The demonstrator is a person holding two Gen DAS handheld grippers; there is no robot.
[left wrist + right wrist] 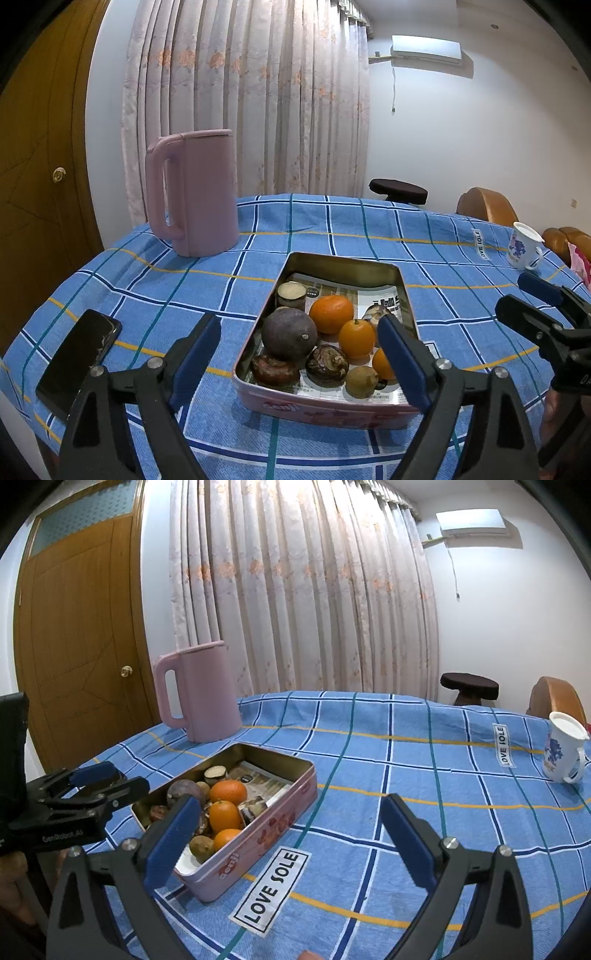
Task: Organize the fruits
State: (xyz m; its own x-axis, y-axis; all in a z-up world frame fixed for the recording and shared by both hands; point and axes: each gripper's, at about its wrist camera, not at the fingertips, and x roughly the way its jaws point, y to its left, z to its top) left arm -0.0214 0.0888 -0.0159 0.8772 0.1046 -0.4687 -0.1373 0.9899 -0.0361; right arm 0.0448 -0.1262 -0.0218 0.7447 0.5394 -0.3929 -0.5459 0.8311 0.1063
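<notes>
The left tongs [299,354] stand wide, with nothing gripped between their blue pads; they hang just short of the near end of a pink tin [325,406] that rests on the surface [369,229], which is covered in a blue checked cloth. The fruits lie inside the tin on a sheet of printed paper [373,295]. A large purple fruit [290,334] sits at about nine o'clock in the tin, an orange [331,314] just beyond it toward twelve, and a smaller orange [356,338] near the middle. A brownish-green fruit [361,382] lies at the near edge around five o'clock. A small jar [291,294] stands in the far left corner at eleven o'clock.

The right tongs [291,838] are likewise wide and hold nothing, over bare cloth beside the tin at its three o'clock side. A pink jug [192,192] stands beyond the tin toward eleven o'clock, a phone [79,358] lies at nine o'clock, and a white mug [565,751] sits well apart at two o'clock.
</notes>
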